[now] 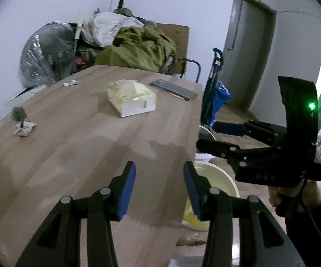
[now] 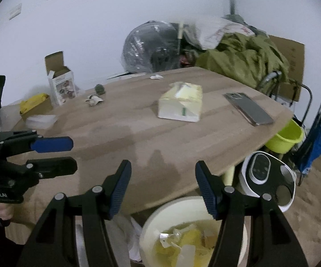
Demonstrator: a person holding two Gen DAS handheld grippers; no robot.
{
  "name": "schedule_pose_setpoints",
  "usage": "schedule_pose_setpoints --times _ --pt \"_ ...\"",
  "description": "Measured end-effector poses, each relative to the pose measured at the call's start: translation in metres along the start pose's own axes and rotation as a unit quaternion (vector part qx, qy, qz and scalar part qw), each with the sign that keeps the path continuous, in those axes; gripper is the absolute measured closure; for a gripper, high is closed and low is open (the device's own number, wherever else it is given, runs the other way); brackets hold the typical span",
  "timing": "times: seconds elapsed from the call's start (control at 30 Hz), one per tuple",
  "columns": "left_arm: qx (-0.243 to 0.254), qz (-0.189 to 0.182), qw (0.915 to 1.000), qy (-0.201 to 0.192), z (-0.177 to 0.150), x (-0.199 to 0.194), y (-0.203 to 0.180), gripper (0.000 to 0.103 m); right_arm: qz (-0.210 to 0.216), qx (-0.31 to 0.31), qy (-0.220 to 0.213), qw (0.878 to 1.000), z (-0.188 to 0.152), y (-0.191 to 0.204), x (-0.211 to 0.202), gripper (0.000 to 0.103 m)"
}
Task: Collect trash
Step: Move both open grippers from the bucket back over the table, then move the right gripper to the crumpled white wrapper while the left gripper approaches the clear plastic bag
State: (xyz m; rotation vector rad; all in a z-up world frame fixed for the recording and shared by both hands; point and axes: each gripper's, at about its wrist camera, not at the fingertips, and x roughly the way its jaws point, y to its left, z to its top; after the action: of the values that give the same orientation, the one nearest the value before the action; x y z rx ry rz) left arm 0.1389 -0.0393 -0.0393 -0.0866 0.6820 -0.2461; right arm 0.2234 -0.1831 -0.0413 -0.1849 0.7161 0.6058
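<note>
Right wrist view shows the wooden table (image 2: pixel 115 129), then below its near edge a cream trash bin (image 2: pixel 151 222) holding yellow and white scraps, and far left a crumpled wrapper (image 2: pixel 94 100) on the table. Both the right gripper (image 2: pixel 163 184) and left gripper (image 1: pixel 159 184) gape wide and empty. Only this view shows "GenRobot.AI" on the left gripper's body, the phone's (image 2: pixel 248 108) face and the open white carton (image 2: pixel 61 82).
</note>
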Motion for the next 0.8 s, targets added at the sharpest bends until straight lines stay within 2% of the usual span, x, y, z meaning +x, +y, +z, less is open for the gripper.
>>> schedule_pose_setpoints --times 0.53,0.8 --pt "-0.055 0.089 0.9944 -0.016 -0.007 -0.028 0.063 0.059 0.074 -0.061 -0.001 0.995 0.041 0.054 0.048 0.045" --pt "-0.089 0.14 0.986 -0.017 -0.019 -0.046 0.101 0.058 0.106 -0.084 0.007 0.991 0.054 0.074 0.075 0.045"
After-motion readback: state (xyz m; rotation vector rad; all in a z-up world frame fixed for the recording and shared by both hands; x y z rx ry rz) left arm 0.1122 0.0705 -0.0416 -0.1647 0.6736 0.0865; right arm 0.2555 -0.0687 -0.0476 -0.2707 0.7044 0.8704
